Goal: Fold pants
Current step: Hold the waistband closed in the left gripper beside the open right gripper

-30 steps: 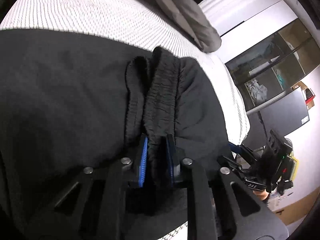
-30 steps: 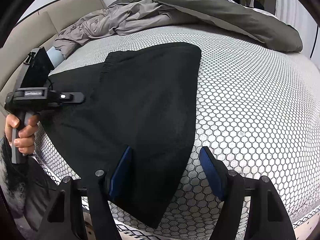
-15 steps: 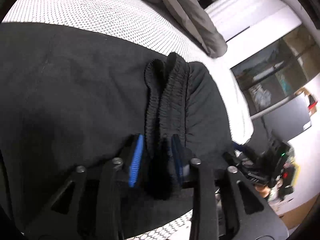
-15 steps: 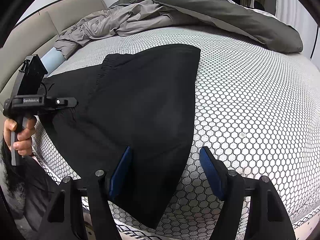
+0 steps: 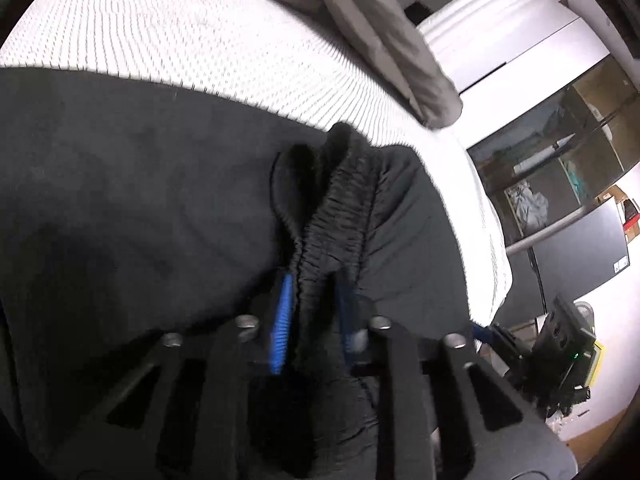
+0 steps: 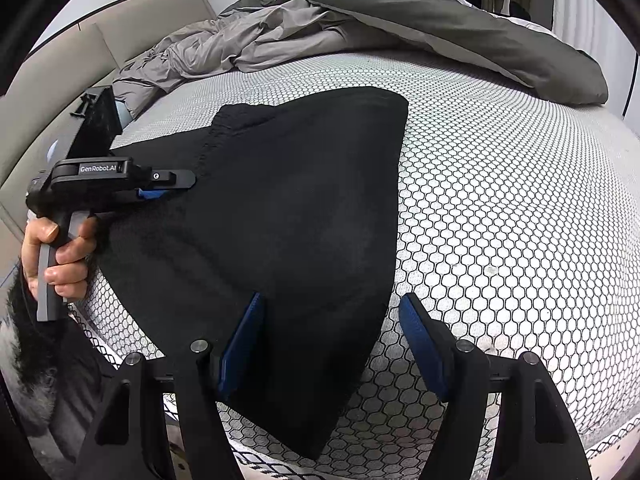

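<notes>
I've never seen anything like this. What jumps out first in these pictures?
A big spread of black pants lies across the middle of a bed with a white honeycomb-patterned cover. At the left, a hand-held left gripper has just been closing and pinches the gathered waistband. Rumpled grey bedding is heaped at the far end.

Black tool (image 6: pixel 332 344), blue pads (image 6: pixel 244 340) (silver screws), "GenRobot.AI" marking.
</notes>
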The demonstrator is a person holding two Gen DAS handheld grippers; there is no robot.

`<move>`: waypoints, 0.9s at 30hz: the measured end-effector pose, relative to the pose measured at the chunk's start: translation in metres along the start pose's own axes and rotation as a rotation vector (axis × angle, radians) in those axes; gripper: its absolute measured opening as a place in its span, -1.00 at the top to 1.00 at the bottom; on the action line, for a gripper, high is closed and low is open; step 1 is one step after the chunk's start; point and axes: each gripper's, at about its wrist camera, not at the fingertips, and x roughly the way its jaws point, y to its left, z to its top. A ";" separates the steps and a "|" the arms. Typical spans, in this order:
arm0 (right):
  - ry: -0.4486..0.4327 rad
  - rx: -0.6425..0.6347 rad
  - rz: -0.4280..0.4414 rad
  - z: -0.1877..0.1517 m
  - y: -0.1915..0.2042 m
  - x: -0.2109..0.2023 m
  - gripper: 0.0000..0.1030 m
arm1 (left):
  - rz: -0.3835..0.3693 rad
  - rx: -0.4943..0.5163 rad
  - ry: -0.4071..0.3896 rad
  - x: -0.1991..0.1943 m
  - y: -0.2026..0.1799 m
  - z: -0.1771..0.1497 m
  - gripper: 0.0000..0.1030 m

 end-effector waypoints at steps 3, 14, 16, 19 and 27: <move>-0.001 0.005 0.002 0.002 -0.001 0.003 -0.40 | -0.017 0.031 -0.049 -0.017 -0.012 0.001 0.87; -0.008 0.023 0.073 0.026 0.025 0.020 -0.45 | 0.280 0.070 -0.170 -0.100 0.046 -0.005 0.81; 0.004 0.003 0.063 0.026 0.032 0.027 -0.48 | 0.274 0.017 -0.129 -0.090 0.064 -0.005 0.70; 0.006 0.004 0.060 0.028 0.035 0.030 -0.48 | 0.238 -0.003 -0.135 -0.095 0.072 -0.007 0.69; -0.001 0.026 0.084 0.025 0.030 0.025 -0.48 | 0.237 0.022 -0.140 -0.103 0.065 0.003 0.54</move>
